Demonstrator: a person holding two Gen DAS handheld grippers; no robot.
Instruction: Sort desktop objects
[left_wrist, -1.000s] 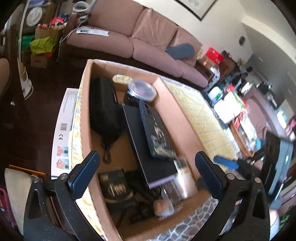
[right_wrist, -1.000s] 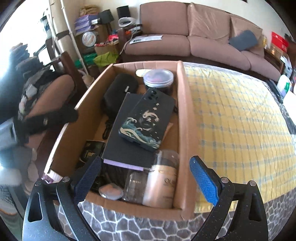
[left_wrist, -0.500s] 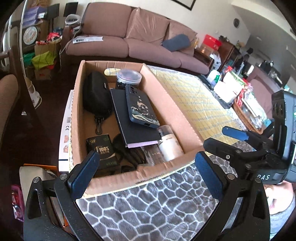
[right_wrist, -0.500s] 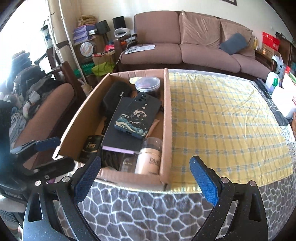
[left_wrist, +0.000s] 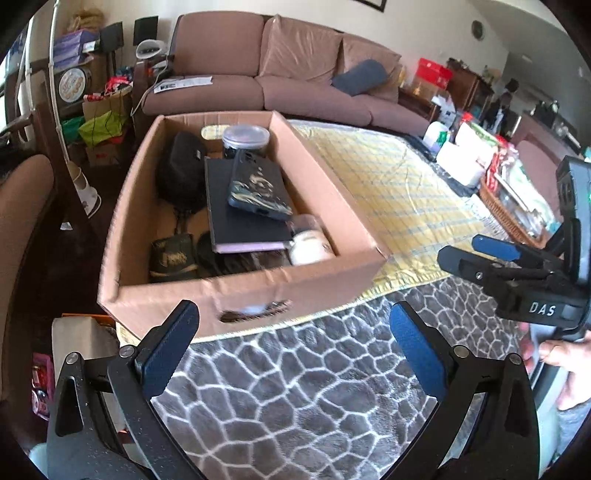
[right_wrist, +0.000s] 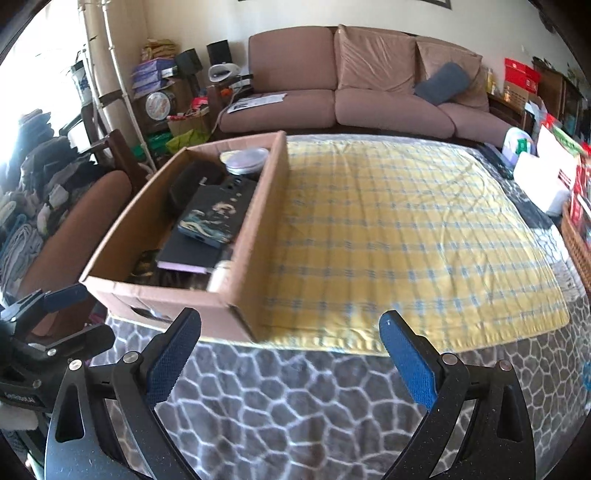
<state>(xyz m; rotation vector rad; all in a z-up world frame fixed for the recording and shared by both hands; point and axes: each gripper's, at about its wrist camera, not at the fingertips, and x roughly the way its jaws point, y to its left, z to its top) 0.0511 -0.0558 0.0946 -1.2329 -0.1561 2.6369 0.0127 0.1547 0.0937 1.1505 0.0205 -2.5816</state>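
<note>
So, starting with the biggest: one brown three-seat sofa (right_wrist: 369, 96) runs along the top of both frames, with one blue-grey cushion (right_wrist: 441, 88) on its right end. Below it, one yellow checked cloth (right_wrist: 399, 236) fills the middle right of your right wrist view, lying on one grey blanket with a pale honeycomb pattern (right_wrist: 303, 406) that covers the bottom of the frame.

One open cardboard box (left_wrist: 236, 291) stands at centre left of your left wrist view, its near wall showing one hand slot. Inside it you can count one black zip pouch (left_wrist: 181, 173) at the upper left, one black notebook (left_wrist: 240, 210) in the middle, one phone in a wave-pattern case (left_wrist: 258, 192) lying on top of the notebook, one clear-lidded round jar (left_wrist: 245, 142) at the far end, one white bottle (left_wrist: 308, 247) at the near right corner, and one small dark packet (left_wrist: 171, 258) at the near left. Other dark items under the notebook are too blurred to count.

Your left gripper (left_wrist: 293, 349) hovers over the blanket just in front of the box, fingers spread wide and empty. Your right gripper (right_wrist: 290, 354) hangs at the box's near right corner, fingers likewise wide apart, gripping nothing.
</note>
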